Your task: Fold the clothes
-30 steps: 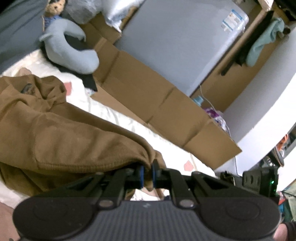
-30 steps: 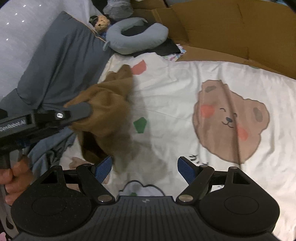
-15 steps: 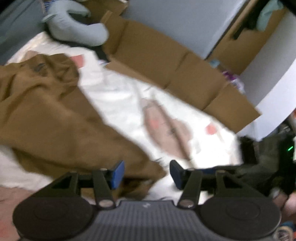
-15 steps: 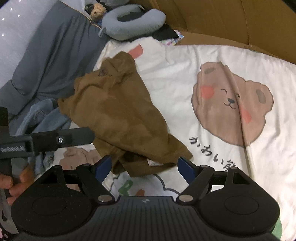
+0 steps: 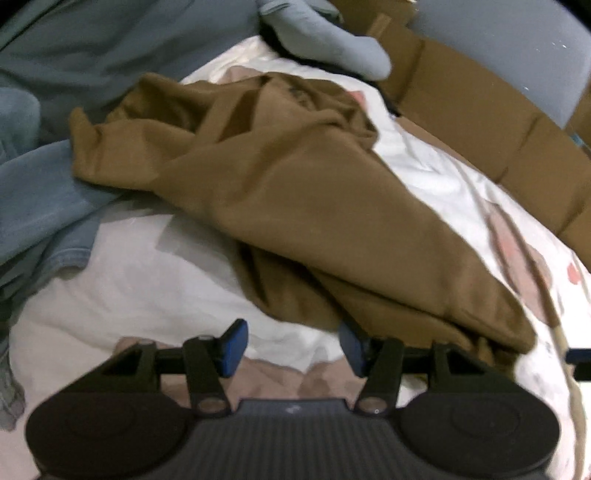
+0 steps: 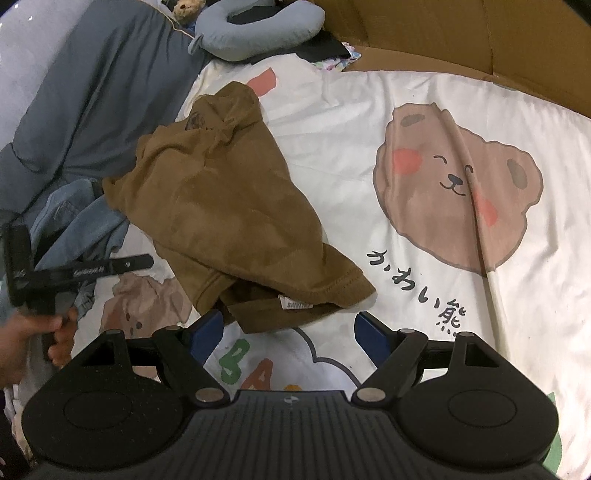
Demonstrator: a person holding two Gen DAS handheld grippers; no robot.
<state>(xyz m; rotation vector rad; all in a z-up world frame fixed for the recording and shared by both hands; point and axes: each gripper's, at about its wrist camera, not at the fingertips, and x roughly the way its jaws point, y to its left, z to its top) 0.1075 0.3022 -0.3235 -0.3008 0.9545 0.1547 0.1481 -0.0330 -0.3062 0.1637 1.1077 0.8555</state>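
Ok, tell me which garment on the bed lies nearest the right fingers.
The brown shirt, crumpled on the bear sheet, hem just ahead of the fingers. The denim lies farther left.

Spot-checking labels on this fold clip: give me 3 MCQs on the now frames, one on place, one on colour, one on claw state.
1. Where does the shirt lie?
A. On the bear-print sheet
B. Inside the cardboard box
C. Draped over the neck pillow

2. What colour is the shirt?
A. Grey
B. Brown
C. White

3. What state is the left claw in?
A. Shut on the shirt
B. Shut on nothing
C. Open

Answers:
1 A: the shirt sits crumpled on the sheet, left of the large printed bear, with the pillow apart from it.
2 B: its fabric reads brown in both views.
3 C: the blue pads stand apart with bare sheet between them; the right claw is open too.
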